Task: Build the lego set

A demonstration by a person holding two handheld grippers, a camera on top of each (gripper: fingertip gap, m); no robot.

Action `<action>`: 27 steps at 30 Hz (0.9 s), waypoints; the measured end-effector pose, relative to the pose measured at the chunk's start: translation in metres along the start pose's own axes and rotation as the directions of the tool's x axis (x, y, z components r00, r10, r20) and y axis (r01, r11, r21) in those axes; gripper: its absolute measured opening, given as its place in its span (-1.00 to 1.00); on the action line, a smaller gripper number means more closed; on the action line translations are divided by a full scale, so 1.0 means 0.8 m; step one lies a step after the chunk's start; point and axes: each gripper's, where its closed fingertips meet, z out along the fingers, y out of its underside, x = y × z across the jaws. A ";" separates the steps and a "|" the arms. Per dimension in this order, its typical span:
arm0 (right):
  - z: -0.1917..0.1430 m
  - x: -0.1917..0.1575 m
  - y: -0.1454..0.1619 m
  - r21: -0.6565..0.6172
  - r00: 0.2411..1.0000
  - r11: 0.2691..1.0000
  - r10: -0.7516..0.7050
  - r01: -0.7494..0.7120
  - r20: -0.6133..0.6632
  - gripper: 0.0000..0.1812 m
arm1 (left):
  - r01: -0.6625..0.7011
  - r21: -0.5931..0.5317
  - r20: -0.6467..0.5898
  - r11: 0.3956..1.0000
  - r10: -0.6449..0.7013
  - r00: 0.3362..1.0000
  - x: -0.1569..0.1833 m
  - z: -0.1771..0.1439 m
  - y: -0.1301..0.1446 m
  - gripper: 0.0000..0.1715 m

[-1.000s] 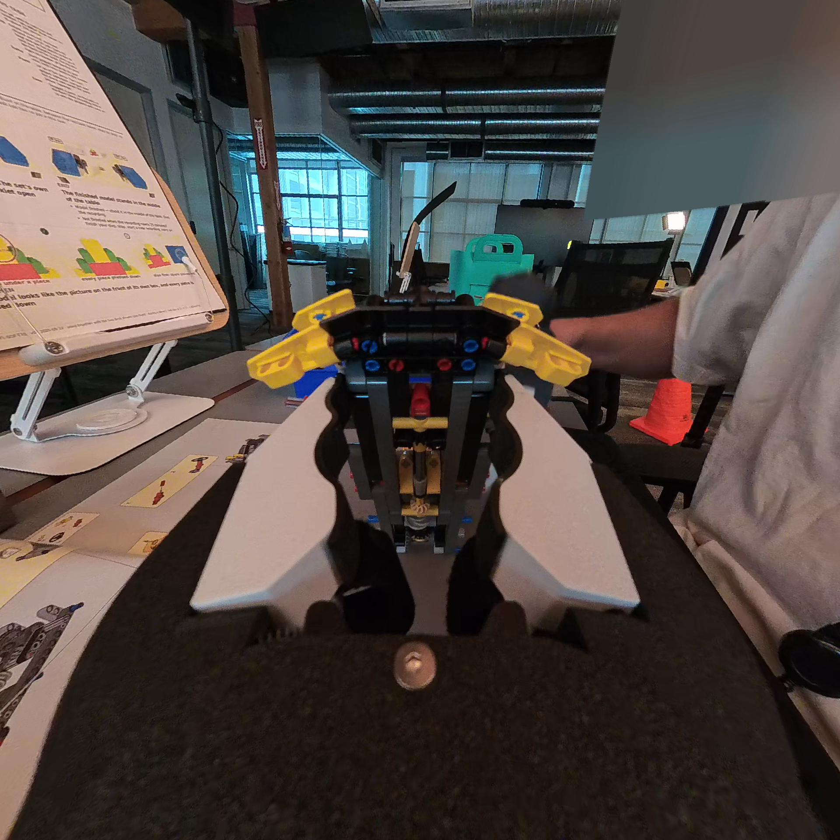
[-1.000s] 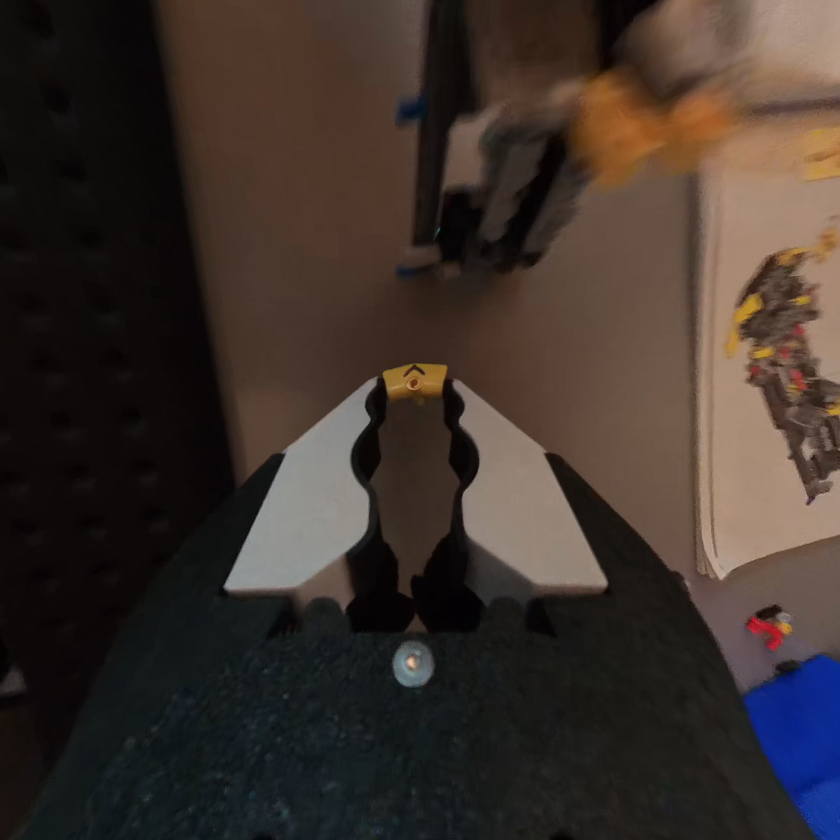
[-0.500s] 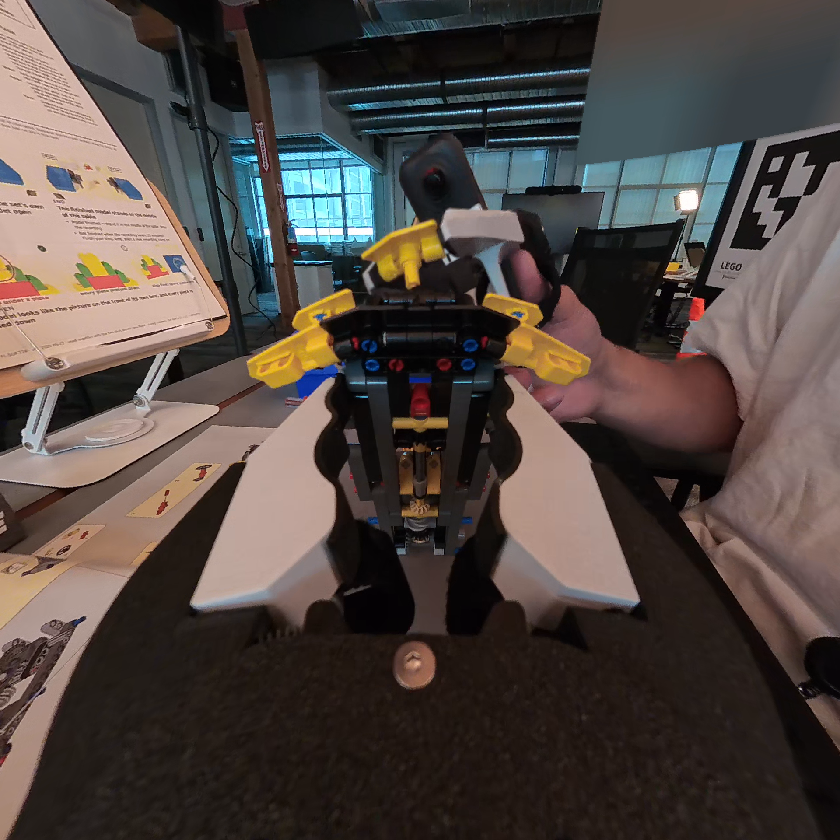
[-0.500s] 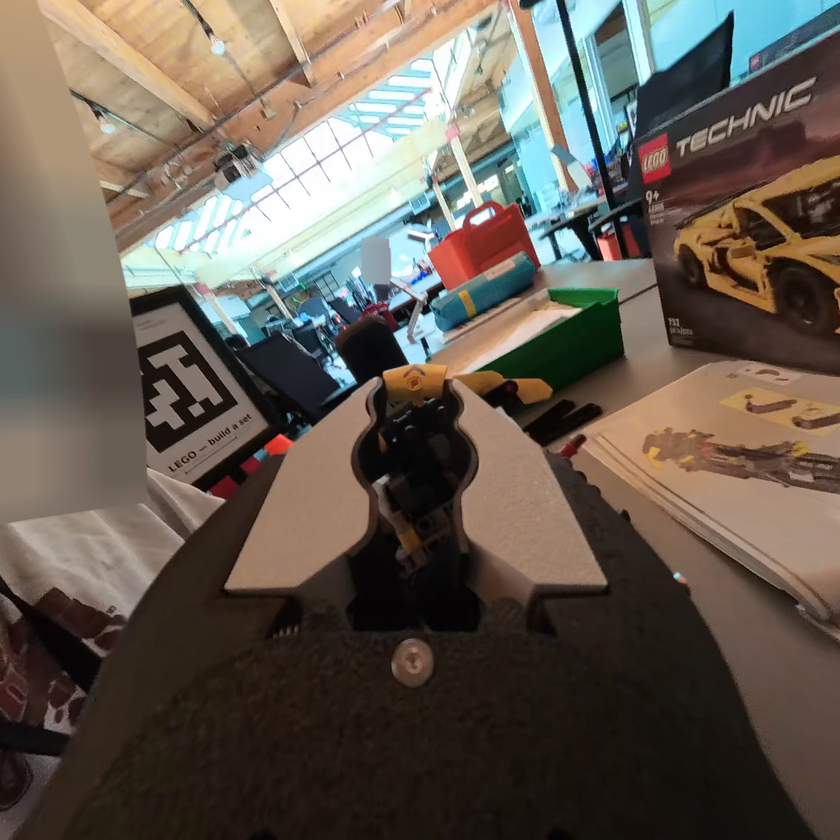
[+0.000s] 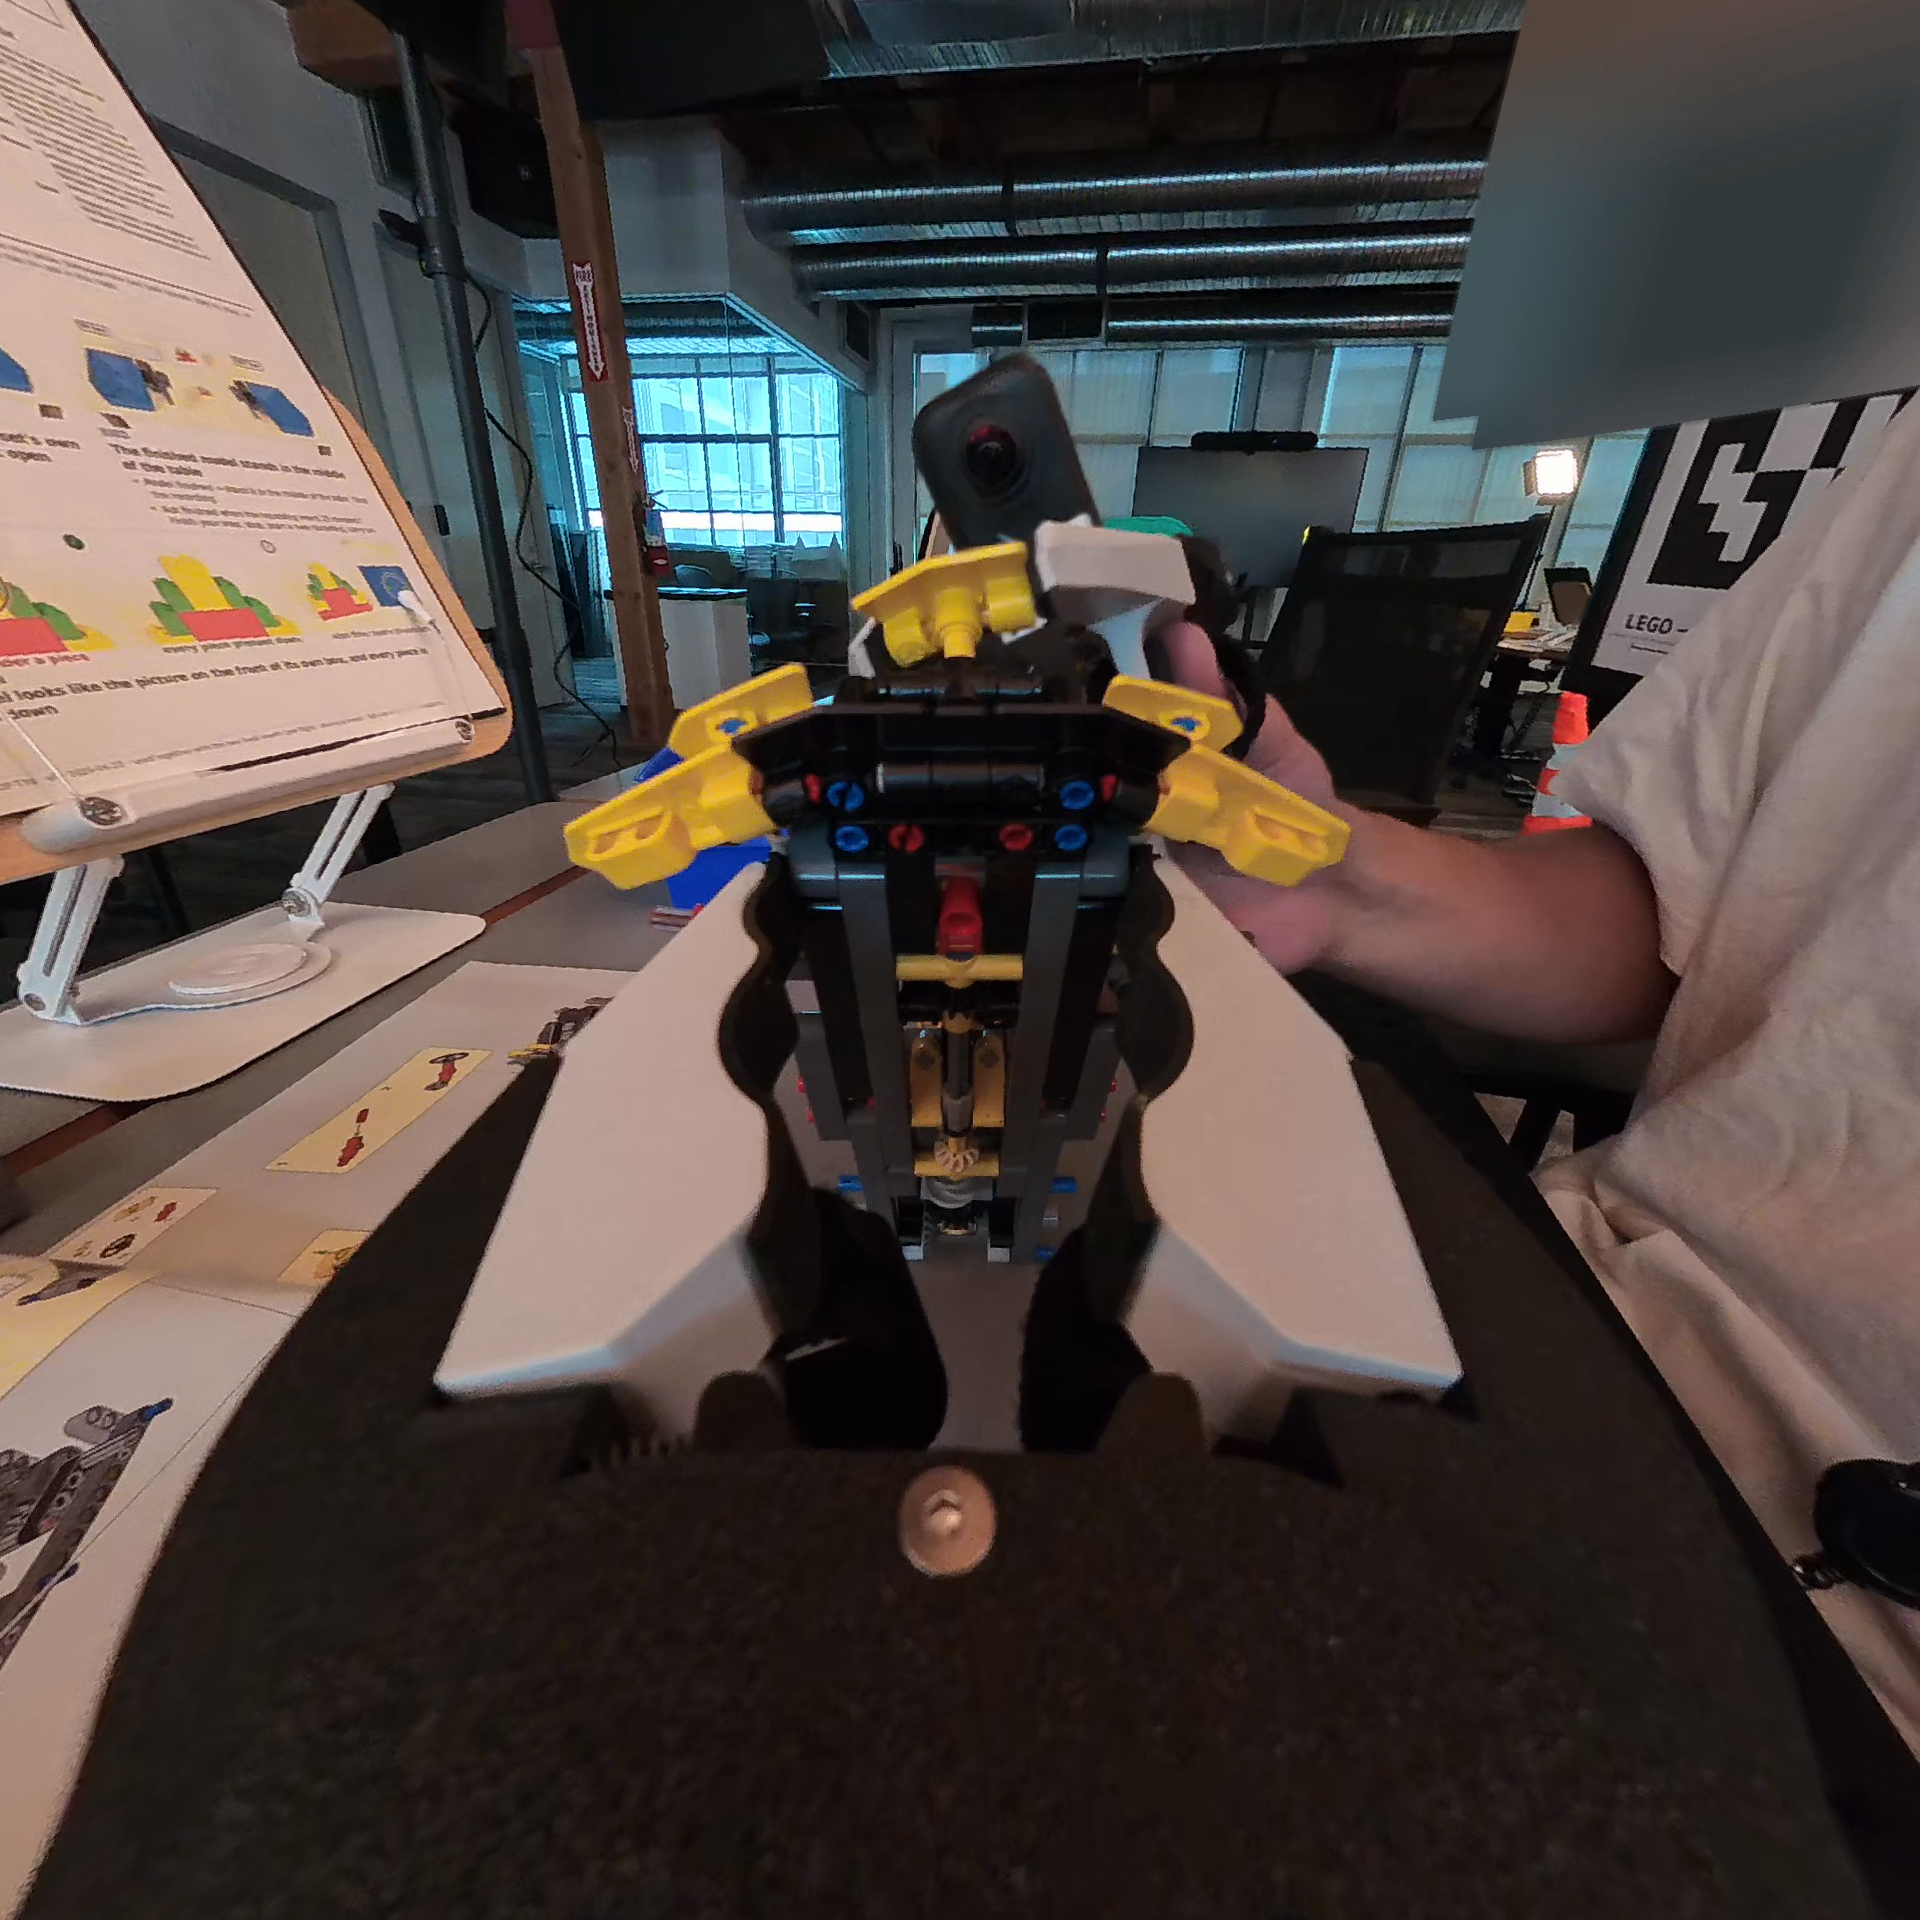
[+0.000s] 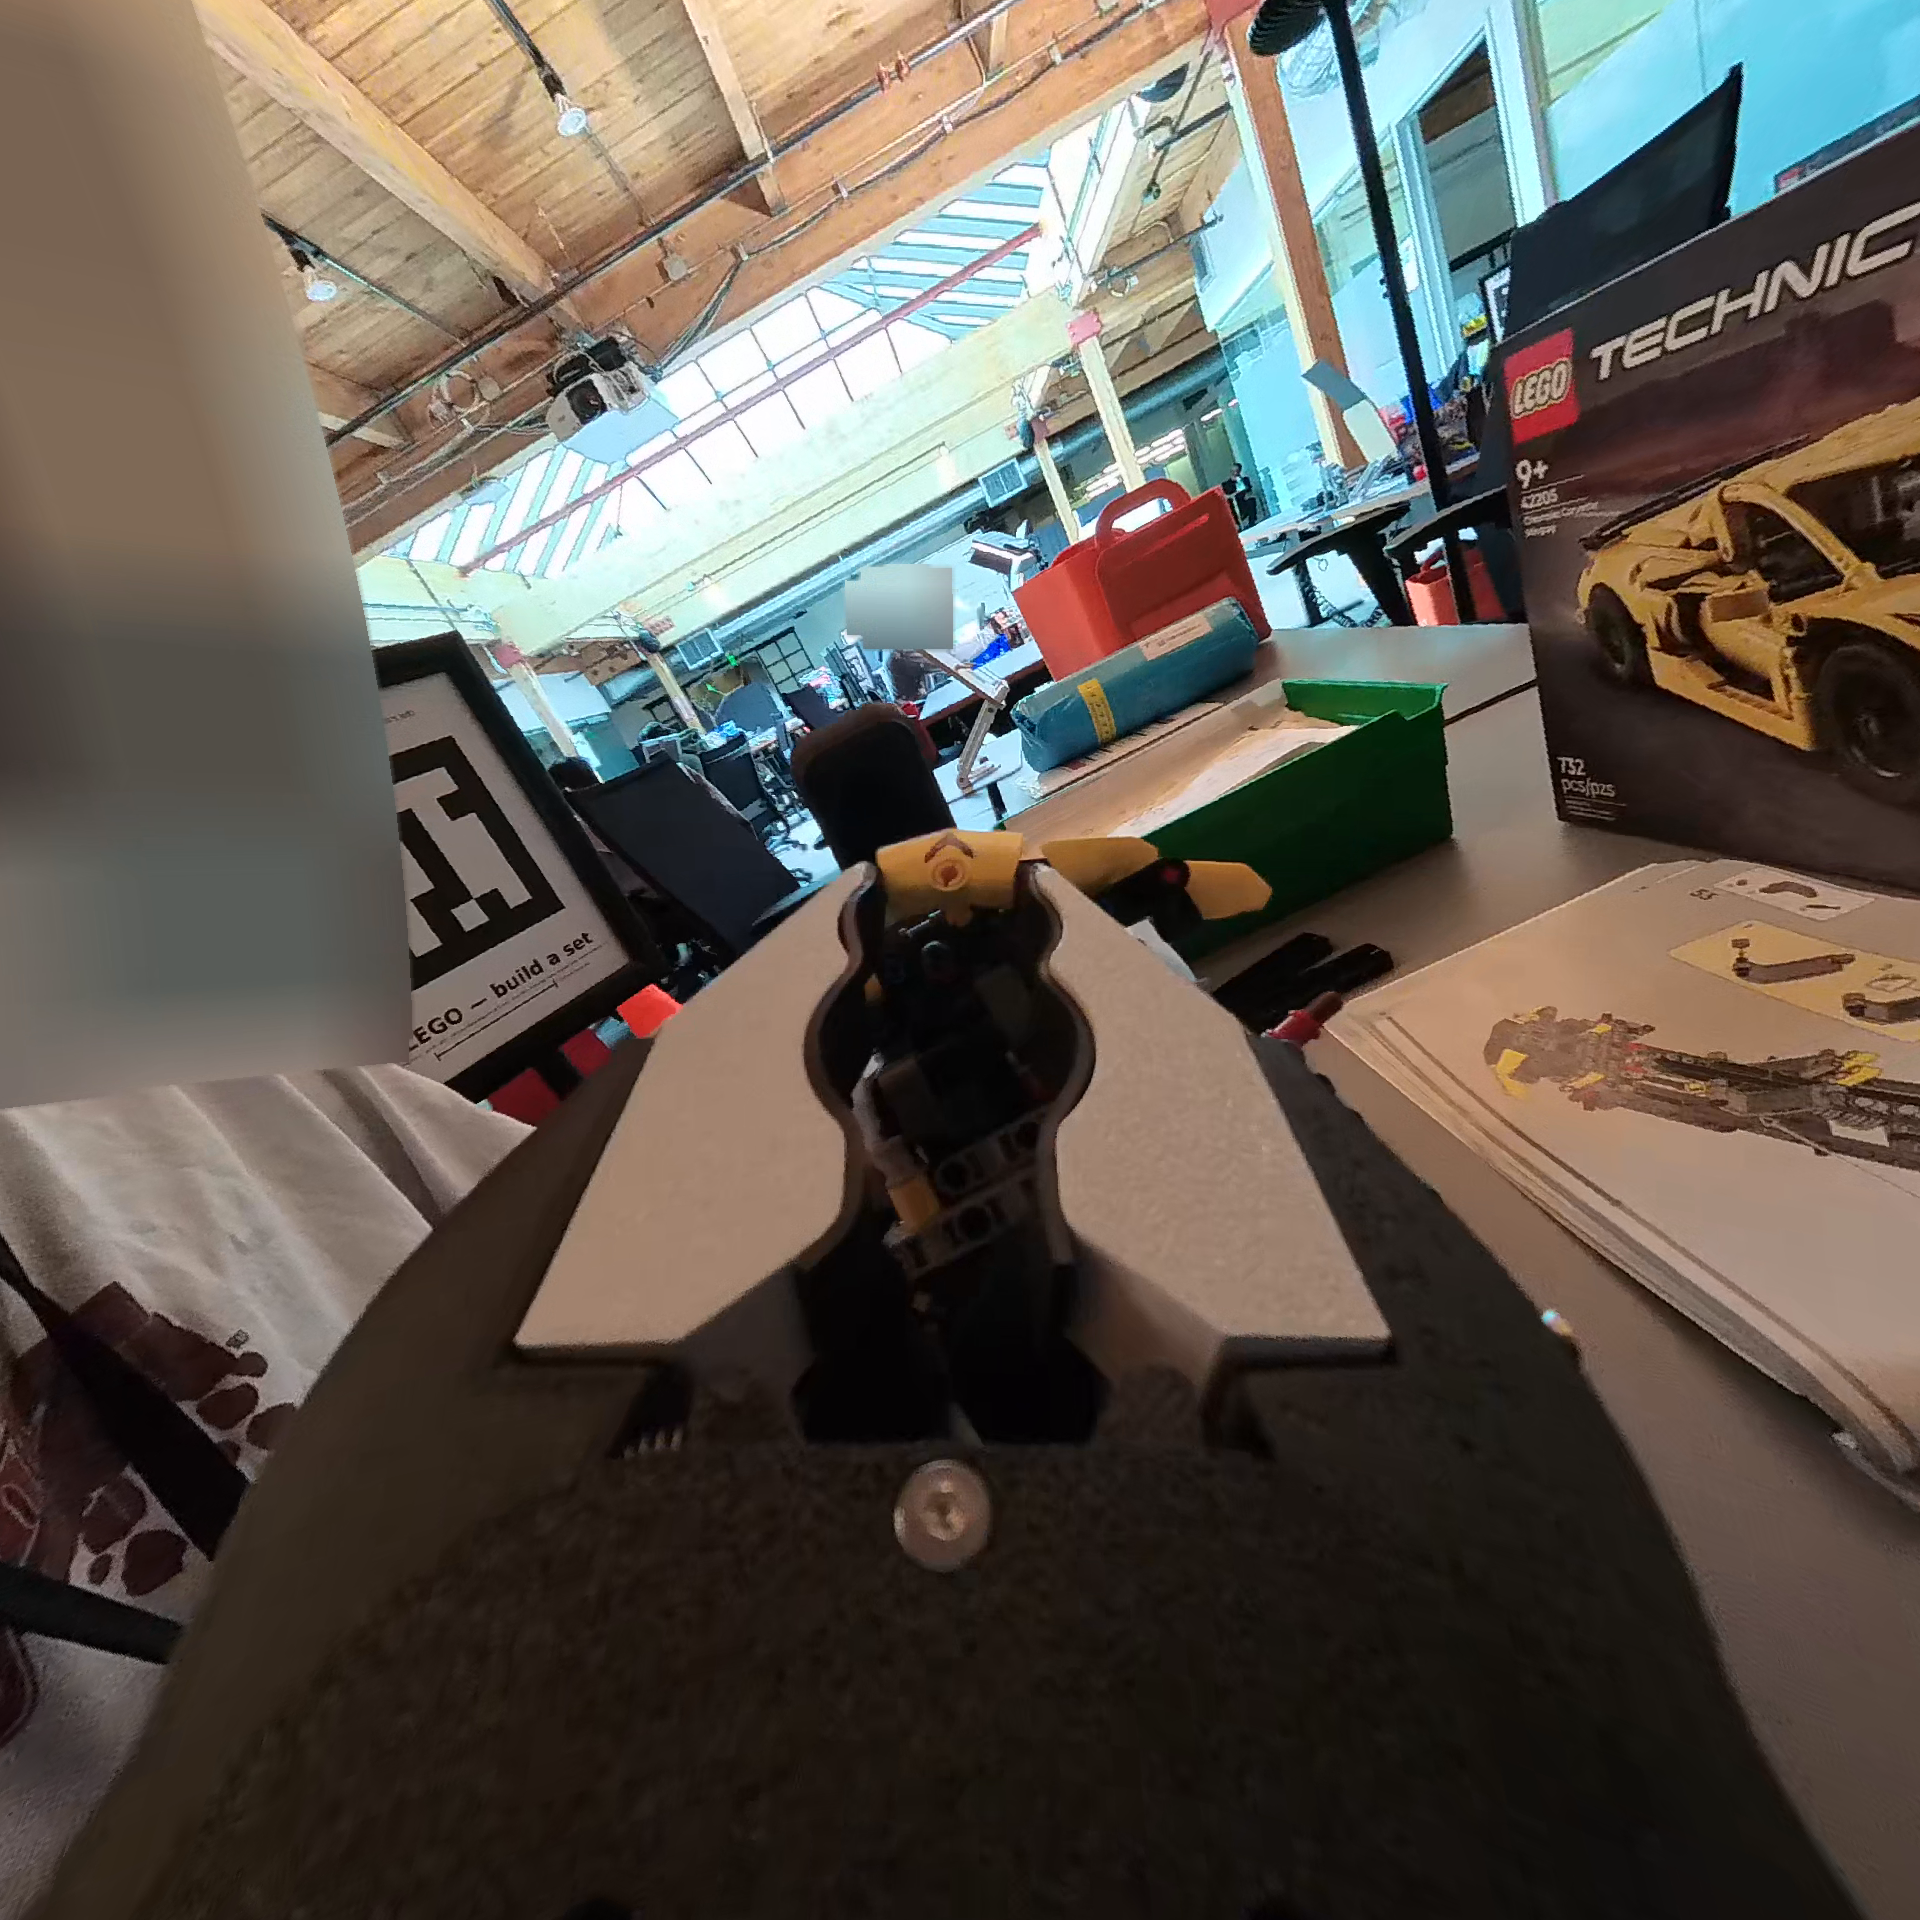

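My left gripper point(image 5: 956, 883) is shut on the black and grey lego chassis point(image 5: 954, 997), which has yellow side pieces and stands upright between the fingers, above the table. My right gripper point(image 6: 948, 878) is shut on a small yellow lego piece point(image 6: 943, 871) at its fingertips. In the left wrist view that yellow piece point(image 5: 948, 608) sits just above the top end of the chassis, held by the other gripper point(image 5: 1112, 577) in a person's hand. In the right wrist view the chassis point(image 6: 961, 1101) shows right behind and below the piece.
An instruction sheet on a stand point(image 5: 197, 540) is at the left. An open instruction booklet point(image 6: 1621, 1101), a green bin point(image 6: 1320, 800) and the set's box point(image 6: 1725, 582) are on the grey table. A person in a white shirt point(image 5: 1766, 935) sits at the right. One gripper's finger ends stand about 5 cm off the other's.
The right gripper swung up from over the table and brought the yellow piece to the top of the chassis. The left gripper has held the chassis nearly still.
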 end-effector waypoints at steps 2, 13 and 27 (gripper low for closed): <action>0.000 0.000 0.000 0.016 0.999 1.000 0.022 -0.022 0.034 -0.74 | 0.013 0.007 -0.010 1.000 -0.012 1.000 0.001 0.000 -0.001 -0.32; -0.004 -0.001 0.005 -0.109 0.996 0.991 -0.074 0.078 0.038 -0.73 | 0.026 0.006 -0.036 1.000 -0.026 0.999 0.004 0.000 0.001 -0.32; -0.006 -0.006 0.011 -0.304 0.921 0.875 -0.321 0.378 0.221 -0.73 | -0.003 -0.013 -0.051 1.000 0.003 0.999 0.009 0.001 0.004 -0.32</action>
